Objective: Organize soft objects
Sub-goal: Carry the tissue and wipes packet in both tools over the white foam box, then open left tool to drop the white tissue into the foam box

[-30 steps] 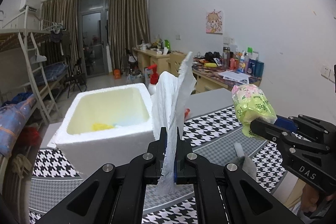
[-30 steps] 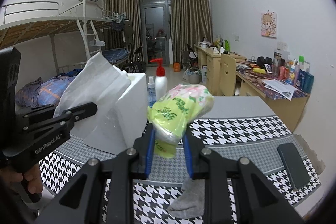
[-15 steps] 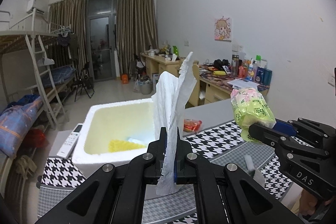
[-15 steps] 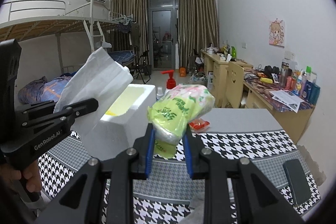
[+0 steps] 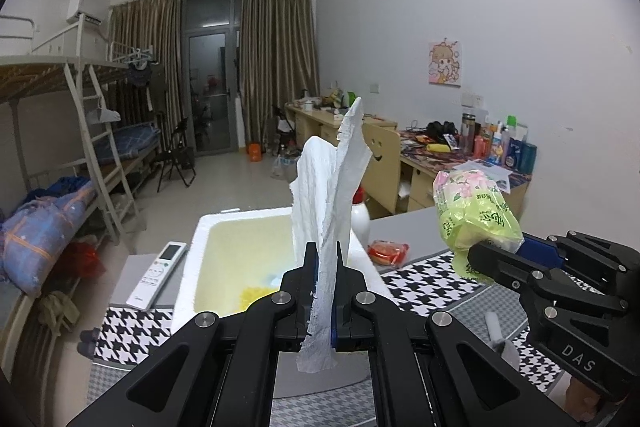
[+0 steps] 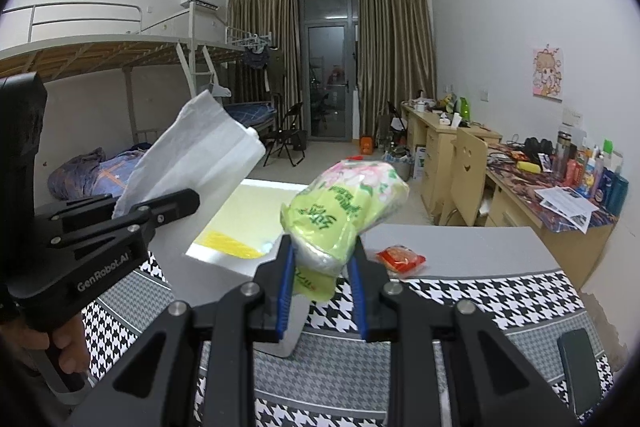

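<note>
Both tools carry soft things over the white foam box.
The left tool pinches a white paper towel; the right tool squeezes a green tissue pack. Both have risen, so more of the box inside shows than before. Writing reads "GenRobot.AI" and "DAS".

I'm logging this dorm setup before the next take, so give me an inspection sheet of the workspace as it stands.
Surface: table under a black-and-white houndstooth cloth.
Job's things: white paper towel and green tissue pack, both held up in the air; white foam box open, something yellow inside.
Clutter: remote control, red snack packet, phone, grey sock.
Grippers: left gripper shut on the towel; right gripper shut on the pack.
Cables: nothing seen.
Surroundings: bunk bed, curtains, cluttered desks.
</note>
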Demonstrator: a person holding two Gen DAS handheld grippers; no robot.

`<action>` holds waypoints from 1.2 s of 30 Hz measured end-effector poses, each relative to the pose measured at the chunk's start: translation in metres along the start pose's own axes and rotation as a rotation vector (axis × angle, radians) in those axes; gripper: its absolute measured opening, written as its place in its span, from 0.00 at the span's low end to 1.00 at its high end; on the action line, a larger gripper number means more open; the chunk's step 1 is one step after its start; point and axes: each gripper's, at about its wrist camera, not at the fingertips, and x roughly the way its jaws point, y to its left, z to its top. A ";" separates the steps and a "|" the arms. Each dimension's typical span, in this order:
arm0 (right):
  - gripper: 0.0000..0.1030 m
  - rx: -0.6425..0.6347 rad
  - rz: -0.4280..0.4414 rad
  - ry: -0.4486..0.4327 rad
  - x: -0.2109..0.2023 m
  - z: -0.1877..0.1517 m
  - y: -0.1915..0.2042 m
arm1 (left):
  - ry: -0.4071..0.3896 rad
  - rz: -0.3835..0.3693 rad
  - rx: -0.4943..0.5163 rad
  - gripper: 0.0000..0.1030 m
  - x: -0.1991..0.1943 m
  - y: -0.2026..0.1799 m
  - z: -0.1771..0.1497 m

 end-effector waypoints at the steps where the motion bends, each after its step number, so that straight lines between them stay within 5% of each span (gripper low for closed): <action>1: 0.29 -0.005 0.001 0.002 0.001 0.001 0.001 | -0.002 0.012 0.001 0.03 0.001 0.002 0.001; 20: 0.29 -0.061 0.053 0.022 0.036 0.022 0.025 | 0.038 0.084 -0.043 0.03 0.028 0.034 0.007; 36: 0.29 -0.067 0.066 0.059 0.058 0.027 0.036 | 0.093 0.062 -0.066 0.03 0.060 0.044 0.012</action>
